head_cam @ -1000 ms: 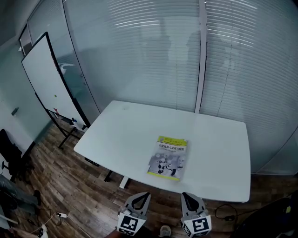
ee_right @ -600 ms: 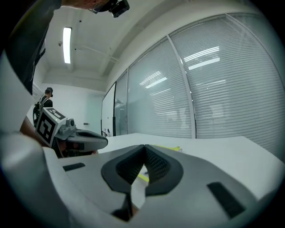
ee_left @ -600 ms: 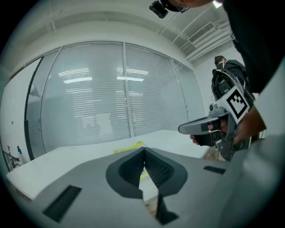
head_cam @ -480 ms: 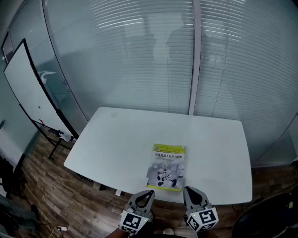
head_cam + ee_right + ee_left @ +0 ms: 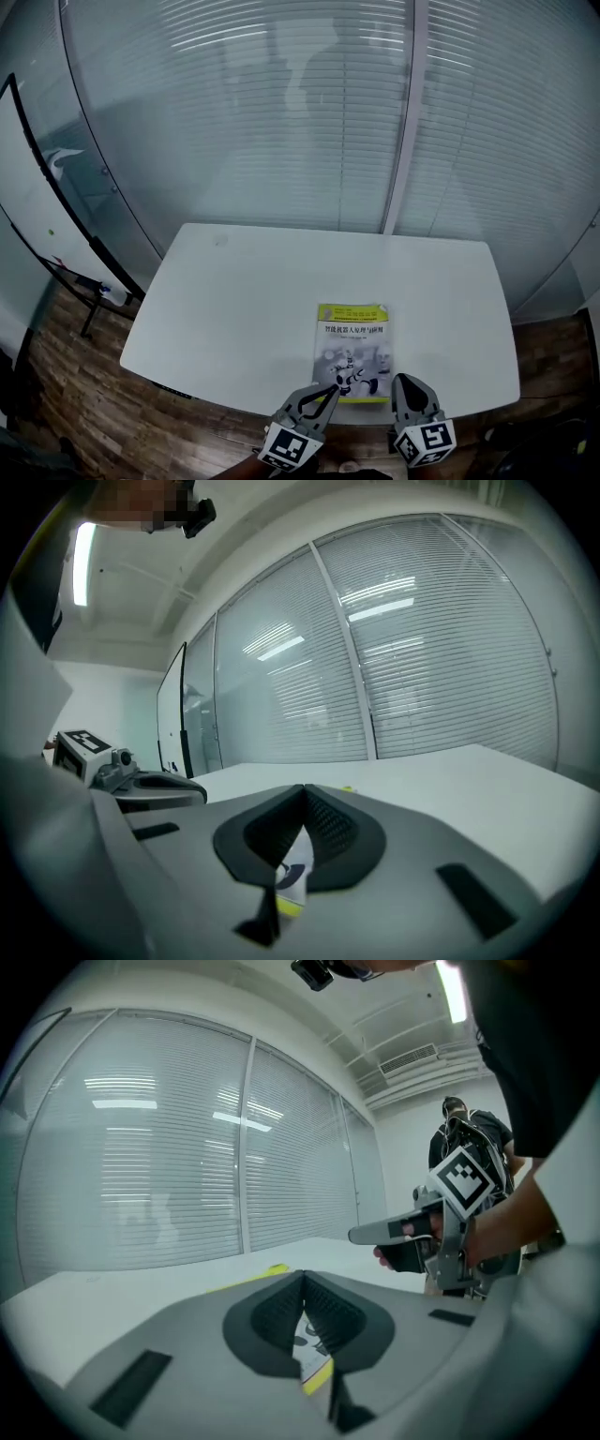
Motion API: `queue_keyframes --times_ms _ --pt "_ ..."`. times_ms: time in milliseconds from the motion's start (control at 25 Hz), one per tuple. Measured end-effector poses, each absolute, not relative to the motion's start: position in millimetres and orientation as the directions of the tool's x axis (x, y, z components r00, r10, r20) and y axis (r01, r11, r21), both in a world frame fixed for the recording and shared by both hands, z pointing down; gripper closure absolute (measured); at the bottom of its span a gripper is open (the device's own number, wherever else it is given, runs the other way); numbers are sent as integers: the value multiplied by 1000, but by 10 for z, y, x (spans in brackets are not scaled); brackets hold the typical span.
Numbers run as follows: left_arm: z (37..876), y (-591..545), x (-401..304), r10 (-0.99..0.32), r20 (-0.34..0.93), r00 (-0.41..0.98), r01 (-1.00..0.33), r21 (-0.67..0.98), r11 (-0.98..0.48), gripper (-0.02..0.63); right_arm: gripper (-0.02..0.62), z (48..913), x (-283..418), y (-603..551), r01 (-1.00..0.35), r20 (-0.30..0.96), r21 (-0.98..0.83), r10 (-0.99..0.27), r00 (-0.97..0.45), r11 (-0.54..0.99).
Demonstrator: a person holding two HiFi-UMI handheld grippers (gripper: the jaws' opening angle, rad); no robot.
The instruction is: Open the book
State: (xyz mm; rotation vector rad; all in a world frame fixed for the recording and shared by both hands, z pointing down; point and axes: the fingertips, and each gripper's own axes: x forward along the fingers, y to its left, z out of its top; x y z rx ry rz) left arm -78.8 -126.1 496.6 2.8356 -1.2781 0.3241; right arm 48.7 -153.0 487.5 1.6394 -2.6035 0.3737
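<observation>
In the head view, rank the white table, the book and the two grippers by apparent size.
1. White table.
2. Book.
3. Left gripper and right gripper: alike, unranked. Both are nearest the camera and cut off by the frame edge, so they come barely behind the book.

A: What stood in the room?
B: A white table (image 5: 244,300) on a wood-plank floor (image 5: 84,394), before a glass wall (image 5: 262,122) hung with slatted blinds.
A: And at left?
B: A black-framed whiteboard (image 5: 33,197).
</observation>
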Motion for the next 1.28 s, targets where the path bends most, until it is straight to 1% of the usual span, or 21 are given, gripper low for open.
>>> queue_keyframes --times_ms 160,280,560,760,1000,1280 --pt "4957 -1309 -713 -682 182 709 -673 -114 -730 592 589 4831 492 -1542 -915 160 -183 -908 -387 358" --pt "4962 -1311 -676 -666 190 721 -658 -112 -745 592 589 4838 513 -1520 -920 170 -173 -910 -379 351" --pt "5045 -1338 -486 -673 233 702 -662 -135 -737 592 589 4909 576 -1469 -902 197 -119 -880 -432 416" --pt "5117 -1338 -496 -708 278 649 -691 -175 -701 592 589 4943 550 -1492 -879 194 -126 -857 -477 461" --pt "5176 -1270 -321 -711 314 629 -677 -228 -700 592 589 4962 621 -1533 -860 190 -125 -839 -510 494" --pt "5190 -1285 -151 -712 329 621 -675 -238 -698 592 589 4912 646 -1475 -835 201 -28 -815 -544 550"
